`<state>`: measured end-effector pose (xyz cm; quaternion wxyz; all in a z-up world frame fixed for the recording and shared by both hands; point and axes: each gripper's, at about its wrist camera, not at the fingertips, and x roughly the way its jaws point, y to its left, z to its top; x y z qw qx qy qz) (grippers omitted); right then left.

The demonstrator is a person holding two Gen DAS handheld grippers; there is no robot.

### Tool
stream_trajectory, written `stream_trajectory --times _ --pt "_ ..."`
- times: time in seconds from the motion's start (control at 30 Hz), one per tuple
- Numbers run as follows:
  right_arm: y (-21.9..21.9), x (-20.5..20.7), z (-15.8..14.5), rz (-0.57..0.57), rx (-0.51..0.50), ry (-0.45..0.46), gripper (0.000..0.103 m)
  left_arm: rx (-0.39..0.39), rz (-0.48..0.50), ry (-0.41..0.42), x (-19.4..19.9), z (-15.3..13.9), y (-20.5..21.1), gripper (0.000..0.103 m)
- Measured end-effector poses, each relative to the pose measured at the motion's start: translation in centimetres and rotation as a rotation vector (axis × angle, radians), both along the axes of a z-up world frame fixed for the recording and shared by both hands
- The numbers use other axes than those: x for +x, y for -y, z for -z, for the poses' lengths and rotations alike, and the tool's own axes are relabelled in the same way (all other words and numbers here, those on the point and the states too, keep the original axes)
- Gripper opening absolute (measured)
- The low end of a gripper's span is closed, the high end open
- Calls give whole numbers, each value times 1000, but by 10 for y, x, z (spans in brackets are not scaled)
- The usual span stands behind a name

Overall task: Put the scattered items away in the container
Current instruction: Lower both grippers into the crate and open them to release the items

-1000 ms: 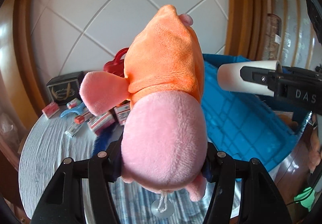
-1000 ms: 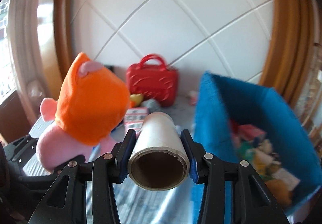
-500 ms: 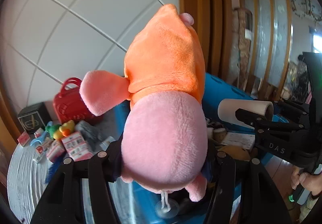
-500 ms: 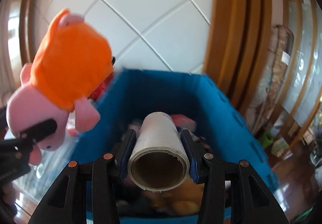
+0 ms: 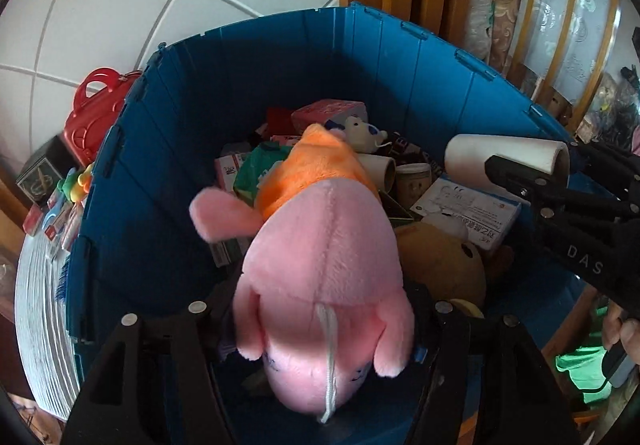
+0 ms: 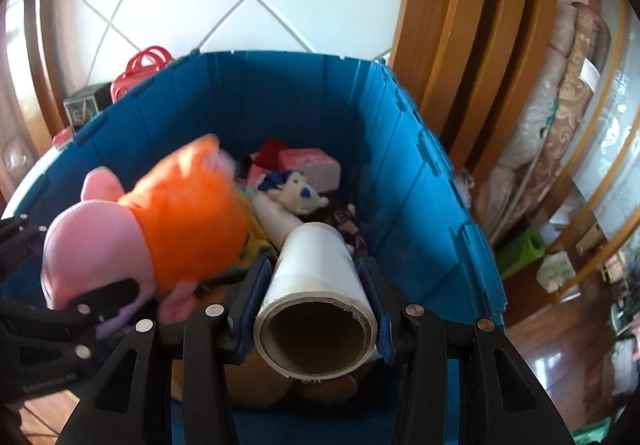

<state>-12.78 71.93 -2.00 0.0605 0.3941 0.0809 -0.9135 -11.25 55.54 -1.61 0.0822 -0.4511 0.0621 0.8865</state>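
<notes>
My left gripper [image 5: 320, 309] is shut on a pink plush pig in an orange dress [image 5: 320, 245] and holds it nose-down over the open blue bin [image 5: 168, 133]. The pig also shows in the right wrist view [image 6: 160, 229], above the bin's left half. My right gripper [image 6: 316, 285] is shut on a roll of clear film [image 6: 316, 285] and holds it over the bin's [image 6: 420, 181] near right side. The roll also shows in the left wrist view [image 5: 500, 157]. The bin holds several boxes, a small white bear [image 6: 298, 193] and a brown plush [image 5: 440, 261].
A red toy handbag [image 5: 94, 113], a black box [image 5: 38, 181] and small packets and toys [image 5: 60, 205] lie on the round table left of the bin. Wooden frames [image 6: 460, 45] and rolled fabrics [image 6: 560, 93] stand to the right.
Both grippers moved from beside the bin to over its open top and tilted downward. The pig and the roll came along, still held.
</notes>
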Motion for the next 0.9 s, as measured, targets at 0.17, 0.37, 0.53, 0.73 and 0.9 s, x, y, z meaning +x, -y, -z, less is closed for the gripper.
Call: stream_trajectory --times 0.17,0.37,0.53,0.73,0.9 --pt "-5 1 9 -14 4 21 45 -5 -21 -7 4 4 8 65" --pt "-1 2 9 -29 11 23 47 -19 -38 -37 12 2 15 66" --pt "2 8 5 -32 6 0 81 -13 -56 -88 24 -8 23 67" --pt "2 20 -3 -33 -15 -45 96 2 -77 -148 40 -21 32 68" --pt "2 37 -14 -37 -49 -101 103 26 -103 -181 53 -27 42 69"
